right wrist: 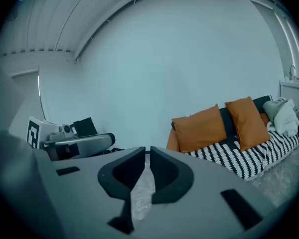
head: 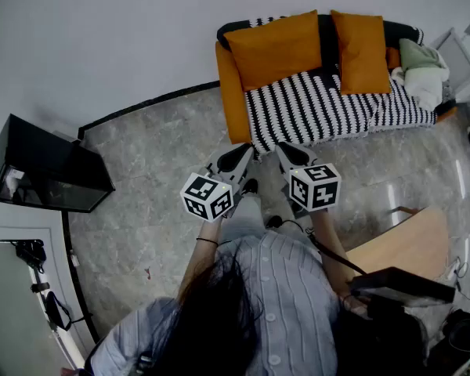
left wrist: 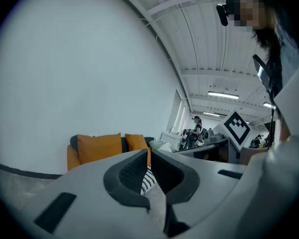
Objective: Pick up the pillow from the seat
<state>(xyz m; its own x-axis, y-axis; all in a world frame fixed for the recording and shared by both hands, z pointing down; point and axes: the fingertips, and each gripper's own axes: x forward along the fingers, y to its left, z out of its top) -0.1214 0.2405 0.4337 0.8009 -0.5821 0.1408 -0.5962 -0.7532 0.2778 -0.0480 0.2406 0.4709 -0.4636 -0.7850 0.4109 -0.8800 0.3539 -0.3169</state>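
- Only the head view takes in the grey marbled floor (head: 149, 210) and the light wooden bench (head: 407, 245) at the person's right. The ceiling strip lights (left wrist: 223, 94) are seen in the left gripper view alone.
- The left tongs (left wrist: 147, 156) are pressed together, with nothing pinched; so are the right tongs (right wrist: 145, 153).
- The wider orange fabric pillow (head: 278, 49) is propped against the backrest of the orange sofa with a black-and-white striped cover (head: 321, 108), well apart from both tongs.
- A narrower orange fabric pillow (head: 362, 51) is leaned just beside it; both are seen as plump and plain.
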